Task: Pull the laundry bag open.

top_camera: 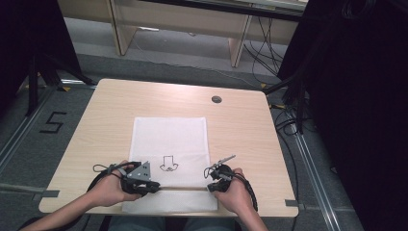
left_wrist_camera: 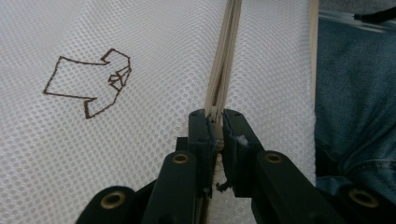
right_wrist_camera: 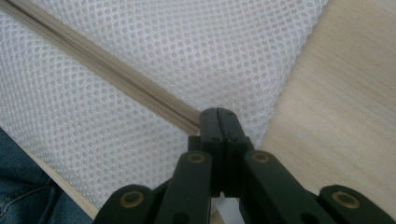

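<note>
While the white mesh laundry bag (top_camera: 171, 144) lies flat on the pale wooden worktop (top_camera: 240, 130), its beige zipper (right_wrist_camera: 116, 72) runs crosswise between both grippers, left gripper (left_wrist_camera: 215, 122) clamped on one zipper end, right gripper (right_wrist_camera: 218, 114) pinched shut at the other.

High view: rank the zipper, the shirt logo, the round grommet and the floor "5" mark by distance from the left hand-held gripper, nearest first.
1. zipper: at its jaws, running right along the mesh bag.
2. shirt logo: printed just right and beyond the left hand-held gripper.
3. floor "5" mark: off the table, far left.
4. round grommet: far side of the table, right.
</note>
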{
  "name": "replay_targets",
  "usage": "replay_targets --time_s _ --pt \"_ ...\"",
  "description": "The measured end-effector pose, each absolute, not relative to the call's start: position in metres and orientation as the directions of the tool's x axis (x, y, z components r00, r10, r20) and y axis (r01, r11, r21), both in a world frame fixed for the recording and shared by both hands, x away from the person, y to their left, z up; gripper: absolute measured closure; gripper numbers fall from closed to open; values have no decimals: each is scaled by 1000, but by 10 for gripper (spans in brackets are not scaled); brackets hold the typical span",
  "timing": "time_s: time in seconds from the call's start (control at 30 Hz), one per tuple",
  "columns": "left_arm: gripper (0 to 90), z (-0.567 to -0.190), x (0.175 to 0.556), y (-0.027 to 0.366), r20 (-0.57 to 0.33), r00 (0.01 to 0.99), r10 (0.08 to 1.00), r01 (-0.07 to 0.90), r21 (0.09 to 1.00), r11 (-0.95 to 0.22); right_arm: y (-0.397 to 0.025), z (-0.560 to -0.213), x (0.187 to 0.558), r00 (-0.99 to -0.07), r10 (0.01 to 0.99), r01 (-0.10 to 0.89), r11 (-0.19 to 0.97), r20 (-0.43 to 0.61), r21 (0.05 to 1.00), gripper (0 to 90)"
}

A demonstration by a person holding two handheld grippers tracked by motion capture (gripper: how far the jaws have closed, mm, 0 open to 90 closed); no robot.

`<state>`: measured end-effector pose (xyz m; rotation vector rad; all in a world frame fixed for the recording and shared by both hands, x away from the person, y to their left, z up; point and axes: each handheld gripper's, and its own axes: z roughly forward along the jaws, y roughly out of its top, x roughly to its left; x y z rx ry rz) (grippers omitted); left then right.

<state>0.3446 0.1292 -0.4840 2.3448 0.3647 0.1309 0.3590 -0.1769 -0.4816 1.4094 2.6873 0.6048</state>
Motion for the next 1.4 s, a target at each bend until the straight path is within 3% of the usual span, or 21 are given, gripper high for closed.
replay_targets --time_s 1.4 --pt "820 -483 342 144 -16 952 307 228 706 -670 -177 -483 360 -604 786 764 522 132 379 900"
